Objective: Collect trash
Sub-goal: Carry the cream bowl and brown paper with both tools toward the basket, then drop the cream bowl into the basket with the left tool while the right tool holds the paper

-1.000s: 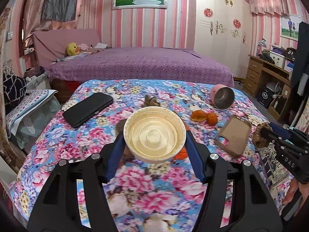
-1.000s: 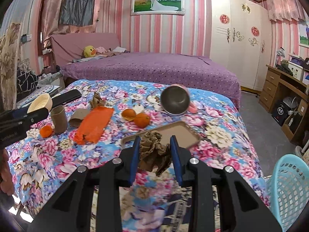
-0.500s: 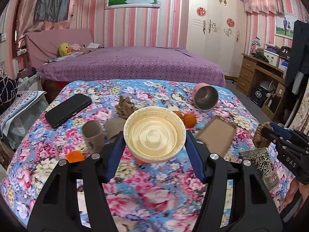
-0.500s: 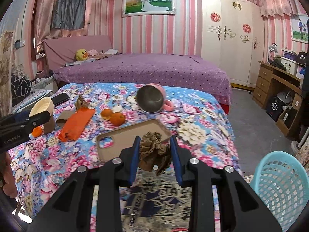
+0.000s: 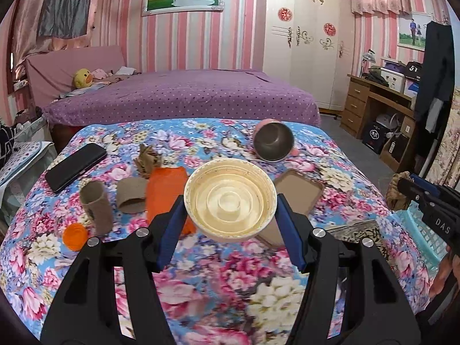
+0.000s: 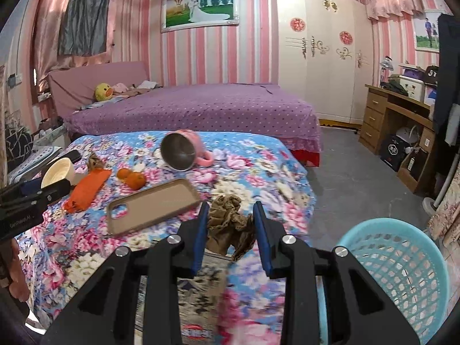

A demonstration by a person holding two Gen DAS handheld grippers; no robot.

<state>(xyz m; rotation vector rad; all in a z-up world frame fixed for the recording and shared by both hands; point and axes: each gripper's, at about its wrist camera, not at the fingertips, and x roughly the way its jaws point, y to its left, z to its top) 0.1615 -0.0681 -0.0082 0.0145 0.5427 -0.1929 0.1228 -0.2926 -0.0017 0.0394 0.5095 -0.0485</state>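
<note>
My left gripper [image 5: 230, 215] is shut on a cream plastic bowl [image 5: 230, 201] and holds it above the floral table. My right gripper [image 6: 230, 227] is shut on a crumpled brown paper wad [image 6: 228, 224] near the table's right edge. A light blue mesh basket [image 6: 396, 261] stands on the floor at the lower right. On the table lie an orange wrapper [image 5: 165, 189], cardboard tubes [image 5: 96, 205], an orange cap [image 5: 75, 236], brown scraps [image 5: 148, 158] and orange peel pieces [image 6: 132, 177].
A pink steel-lined mug [image 5: 273, 142] lies on its side at the back. A black phone [image 5: 76, 165] lies at the left and a tan phone case [image 6: 152, 204] in the middle. A purple bed [image 5: 184, 95] stands behind, a wooden desk [image 6: 396, 115] at the right.
Both grippers have moved right and back from the table with their loads. The blue basket has come much closer in the right wrist view.
</note>
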